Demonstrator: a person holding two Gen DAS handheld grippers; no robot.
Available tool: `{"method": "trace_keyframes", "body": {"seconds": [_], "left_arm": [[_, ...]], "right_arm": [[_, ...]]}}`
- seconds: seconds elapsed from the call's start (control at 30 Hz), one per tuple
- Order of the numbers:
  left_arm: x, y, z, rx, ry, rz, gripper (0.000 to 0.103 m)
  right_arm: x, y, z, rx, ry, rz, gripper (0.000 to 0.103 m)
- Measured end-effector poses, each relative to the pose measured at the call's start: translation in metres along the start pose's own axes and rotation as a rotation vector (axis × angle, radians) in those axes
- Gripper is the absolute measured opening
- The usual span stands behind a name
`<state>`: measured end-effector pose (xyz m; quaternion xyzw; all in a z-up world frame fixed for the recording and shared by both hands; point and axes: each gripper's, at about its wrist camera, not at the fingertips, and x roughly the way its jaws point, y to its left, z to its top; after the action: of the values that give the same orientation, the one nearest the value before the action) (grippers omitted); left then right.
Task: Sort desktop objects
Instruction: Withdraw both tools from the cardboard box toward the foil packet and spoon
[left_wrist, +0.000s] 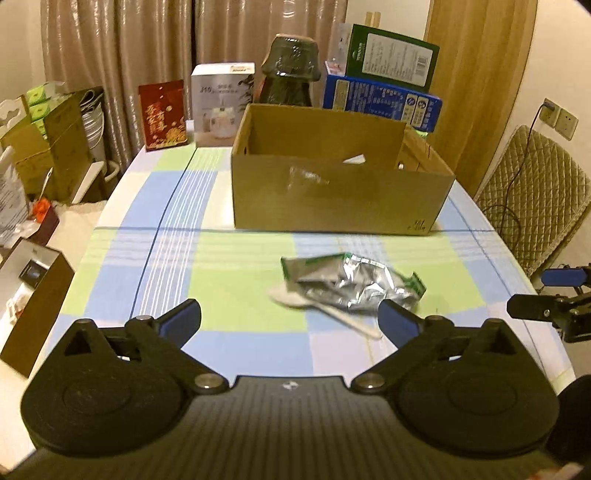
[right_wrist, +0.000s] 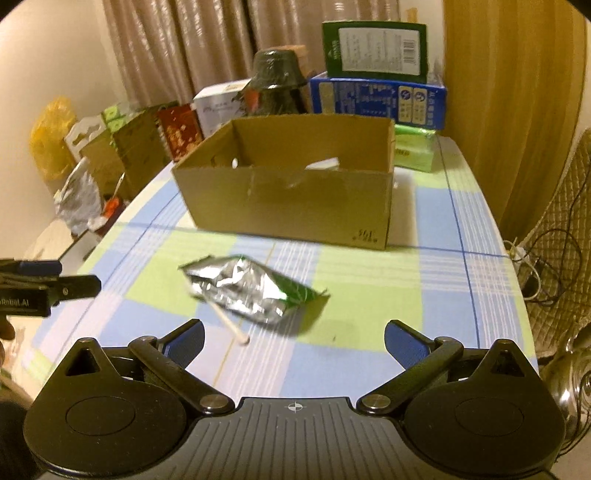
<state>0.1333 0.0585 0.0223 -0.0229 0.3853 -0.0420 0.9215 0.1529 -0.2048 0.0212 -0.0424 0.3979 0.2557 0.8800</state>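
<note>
A crumpled silver and green foil wrapper (left_wrist: 354, 282) (right_wrist: 251, 288) lies on the checked tablecloth in front of an open cardboard box (left_wrist: 332, 199) (right_wrist: 291, 206). A pale wooden spoon (left_wrist: 321, 308) (right_wrist: 231, 325) pokes out from under the wrapper. My left gripper (left_wrist: 291, 321) is open, just short of the wrapper, its right pad close to the spoon's handle. My right gripper (right_wrist: 293, 343) is open too, with the wrapper and spoon ahead and to its left. Something white (left_wrist: 354, 159) (right_wrist: 323, 164) lies inside the box.
Behind the box stand a dark jar (left_wrist: 290, 74), a white carton (left_wrist: 221, 103), a red packet (left_wrist: 162, 114) and stacked blue and green boxes (left_wrist: 384, 81). A quilted chair (left_wrist: 532, 199) is at the right table edge. Cartons and bags crowd the floor on the left (left_wrist: 37, 140).
</note>
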Motion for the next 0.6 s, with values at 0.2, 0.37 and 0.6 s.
{"method": "trace_keyframes", "body": {"seconds": [0.2, 0.37, 0.6], "left_arm": [[-0.003, 0.002, -0.014, -0.011, 0.02, 0.009, 0.101], [0.0, 0.003, -0.018, -0.016, 0.032, 0.015, 0.101], [0.01, 0.005, -0.021, -0.016, 0.055, 0.024, 0.101]], "right_arm": [[0.002, 0.009, -0.012, -0.073, 0.02, 0.003, 0.101], [0.005, 0.012, -0.015, -0.107, 0.031, 0.004, 0.101], [0.019, 0.016, -0.012, -0.17, 0.053, 0.001, 0.101]]}}
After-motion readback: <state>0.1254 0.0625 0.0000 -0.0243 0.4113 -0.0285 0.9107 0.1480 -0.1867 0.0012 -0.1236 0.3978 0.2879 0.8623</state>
